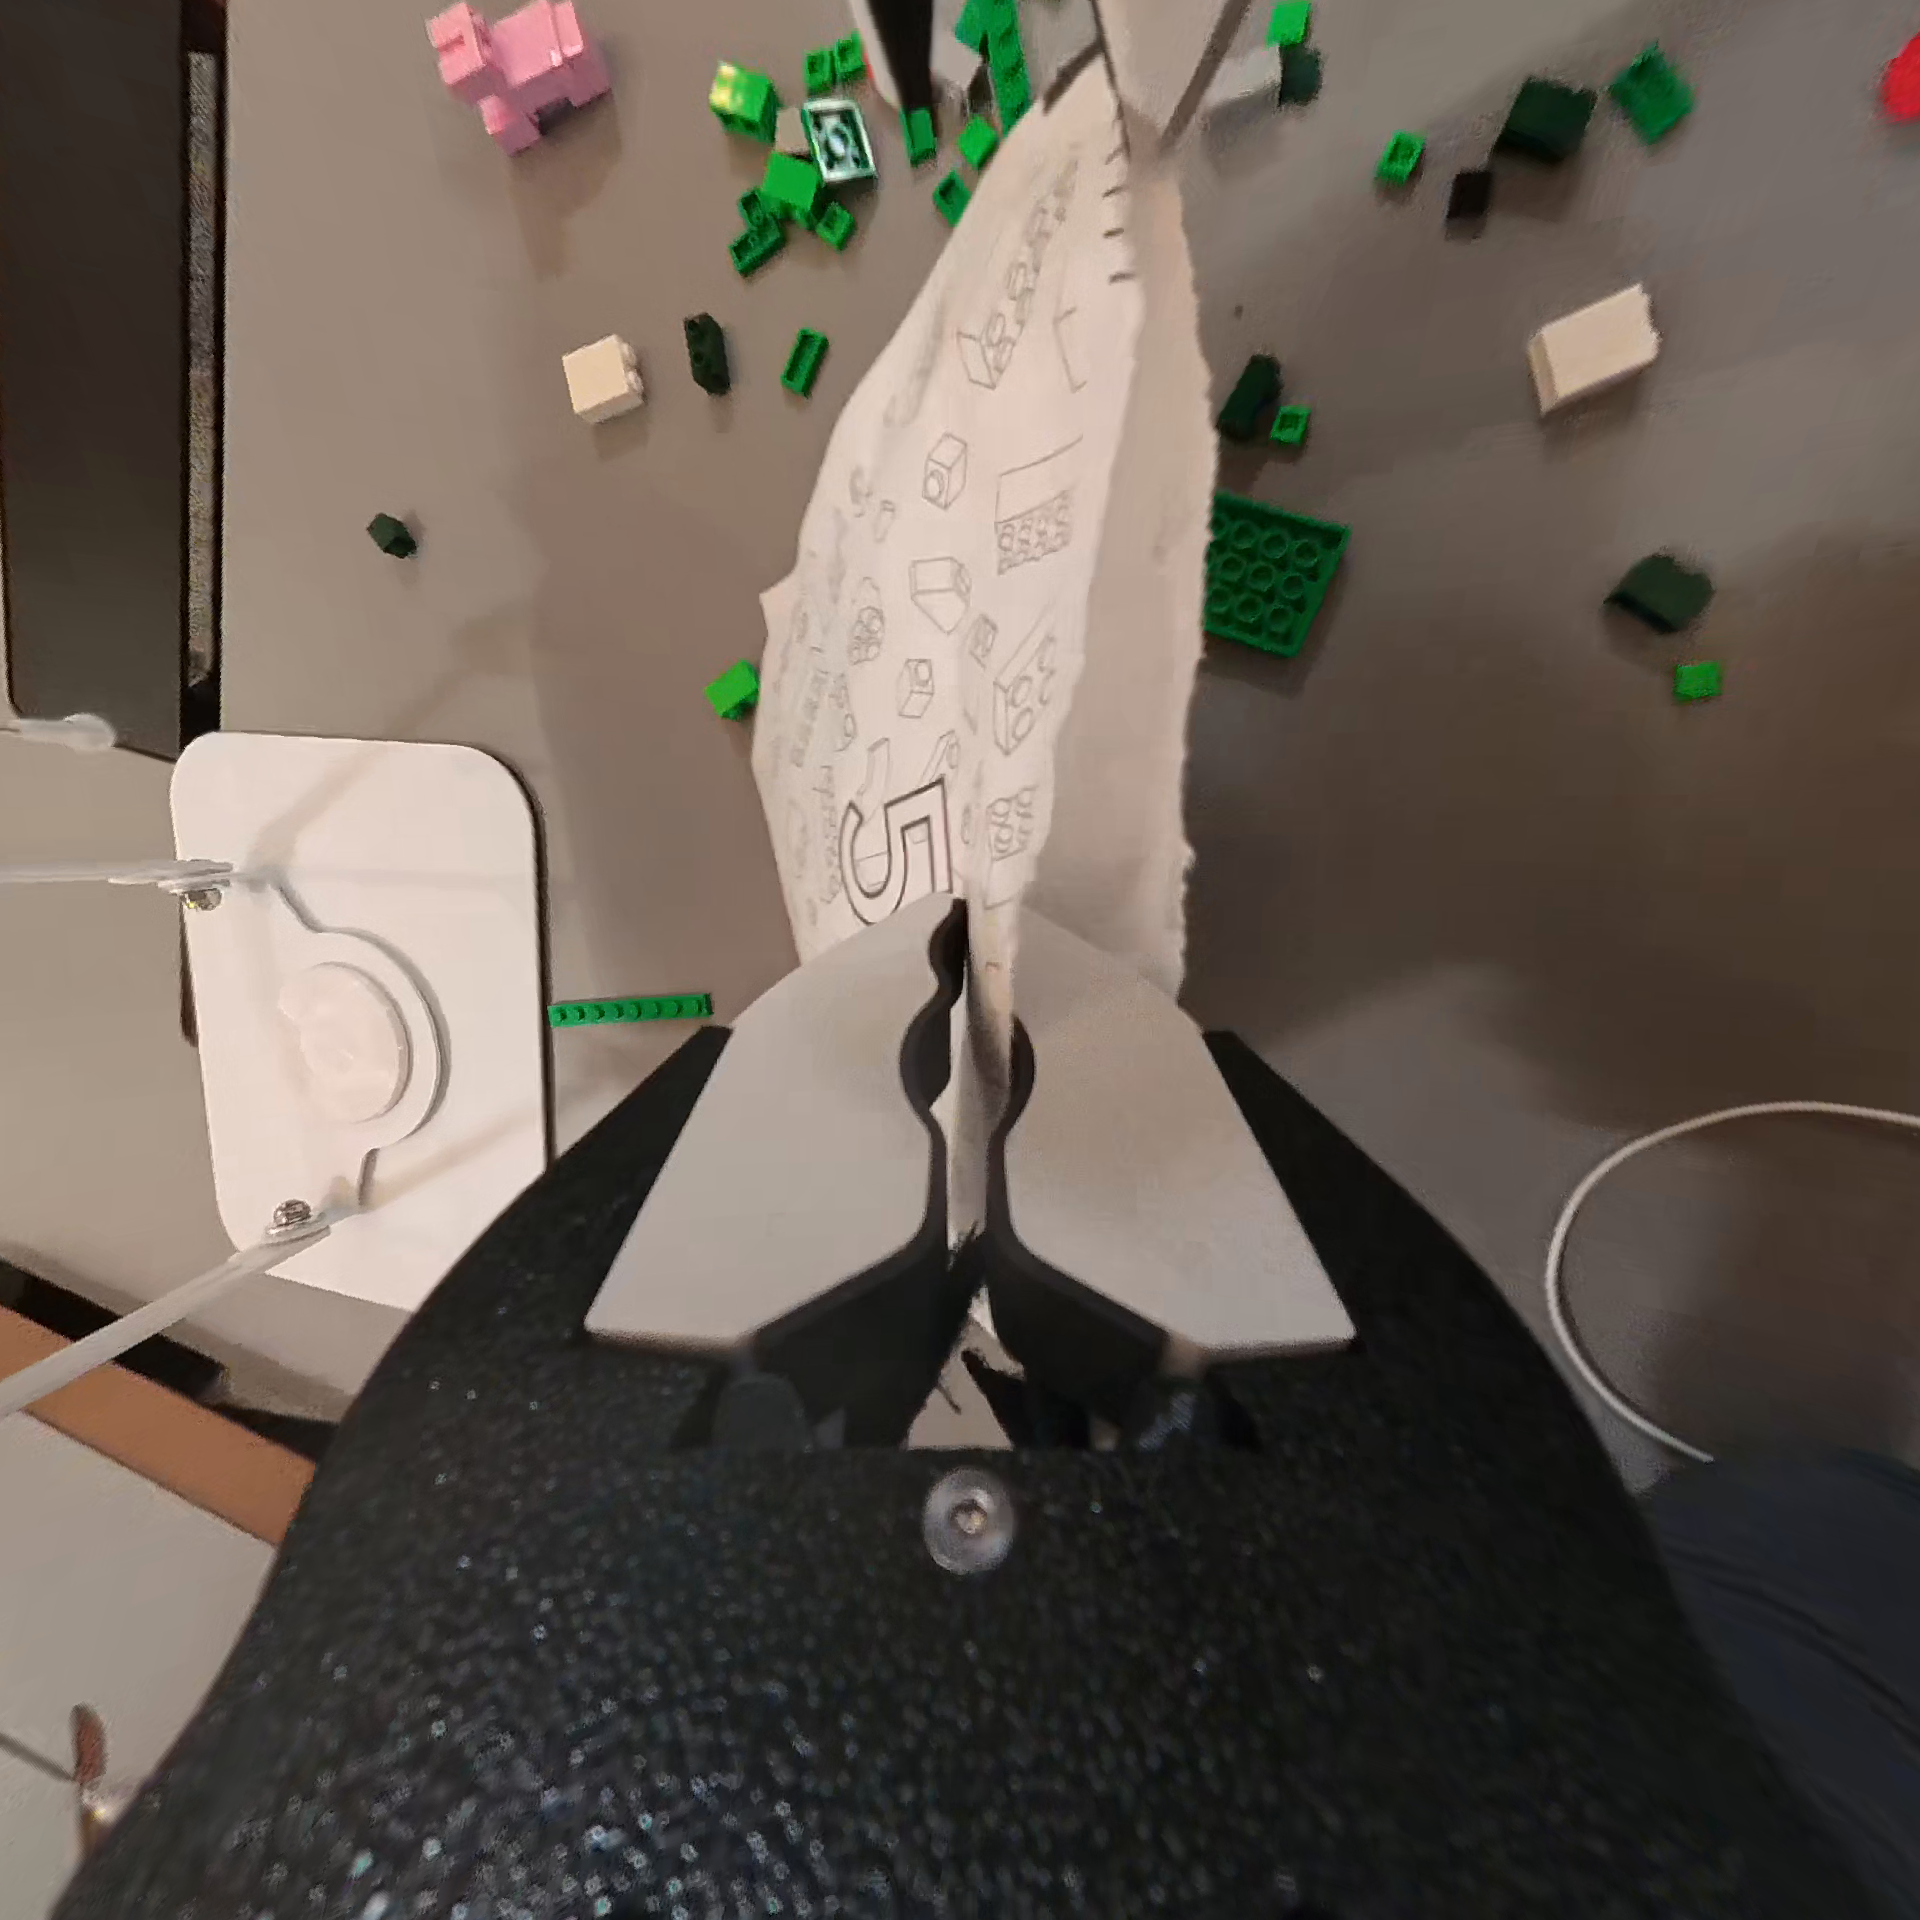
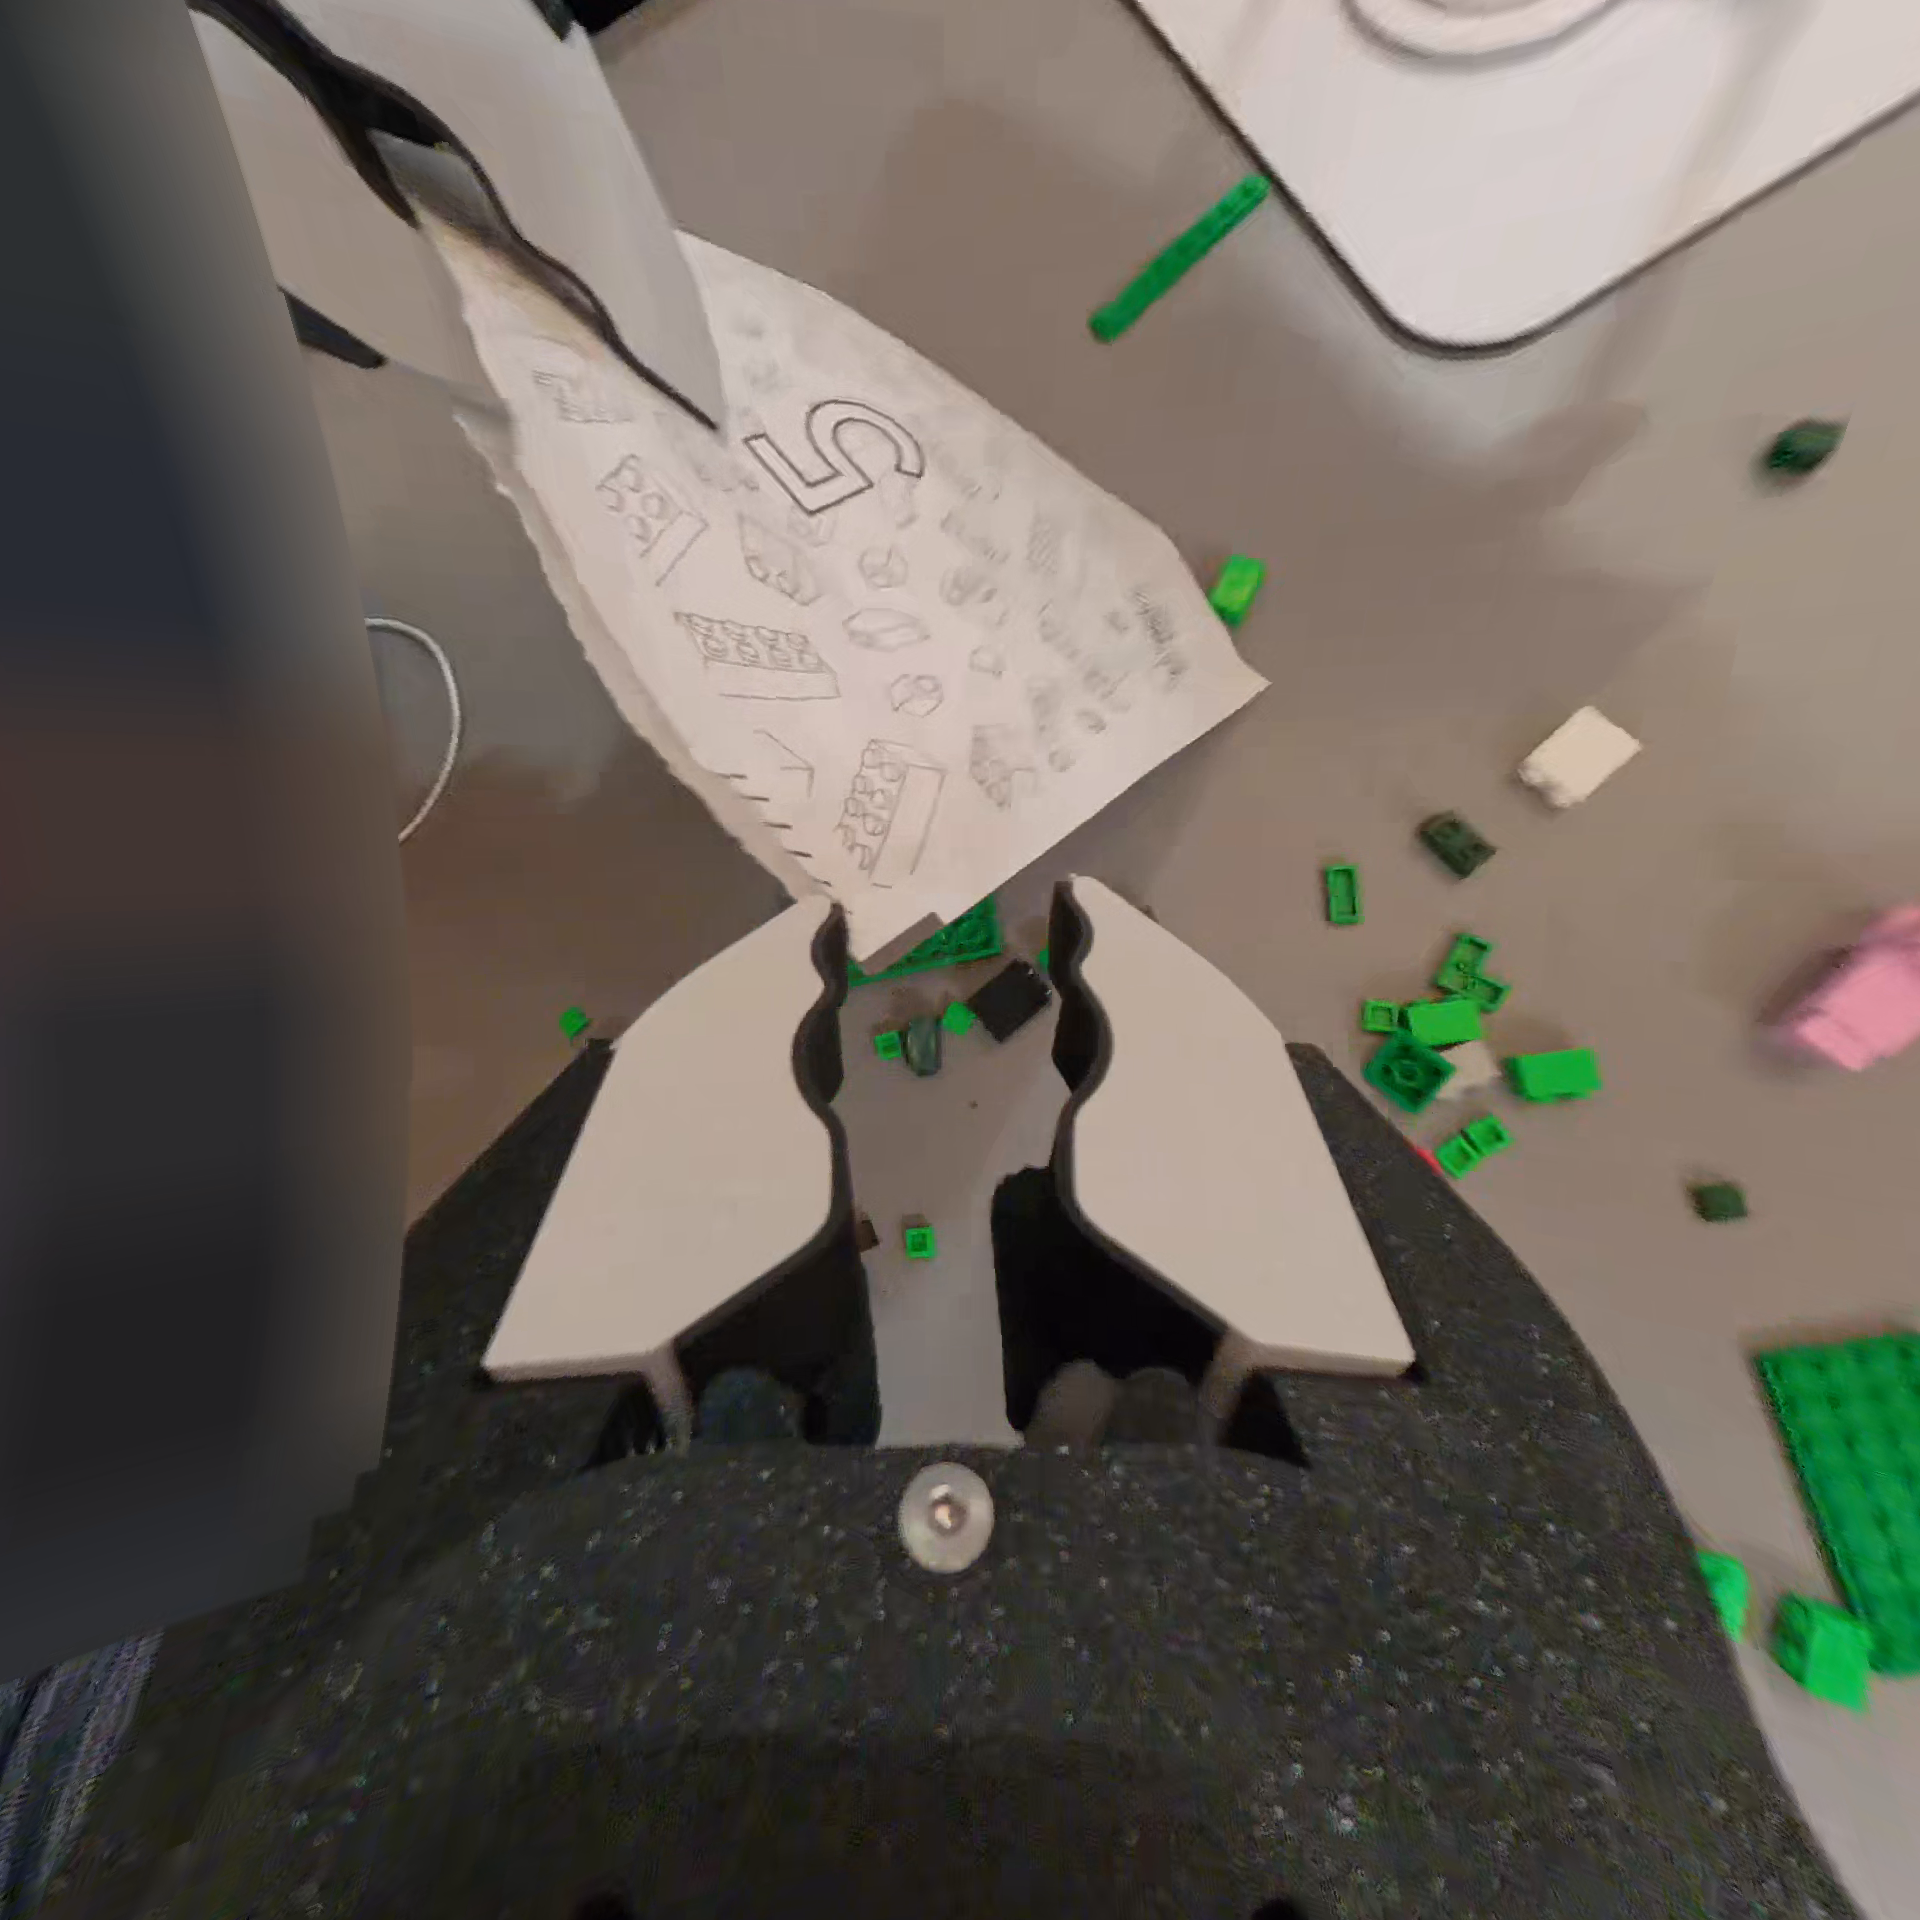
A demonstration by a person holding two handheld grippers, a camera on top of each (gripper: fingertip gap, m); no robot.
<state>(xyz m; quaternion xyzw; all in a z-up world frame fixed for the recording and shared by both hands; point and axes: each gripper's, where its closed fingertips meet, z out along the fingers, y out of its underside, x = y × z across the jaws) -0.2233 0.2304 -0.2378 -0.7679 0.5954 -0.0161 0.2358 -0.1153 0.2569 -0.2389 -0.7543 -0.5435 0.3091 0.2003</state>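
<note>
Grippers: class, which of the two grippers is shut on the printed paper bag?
The left gripper is shut on the paper bag, which hangs clear above the table. The right gripper is open with nothing between its fingers.

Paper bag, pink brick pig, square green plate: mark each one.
Paper bag [image 1: 935, 623], left wrist view, printed face.
Pink brick pig [image 1: 525, 73], left wrist view, its body.
Square green plate [image 1: 1273, 571], left wrist view, studded top.
</note>
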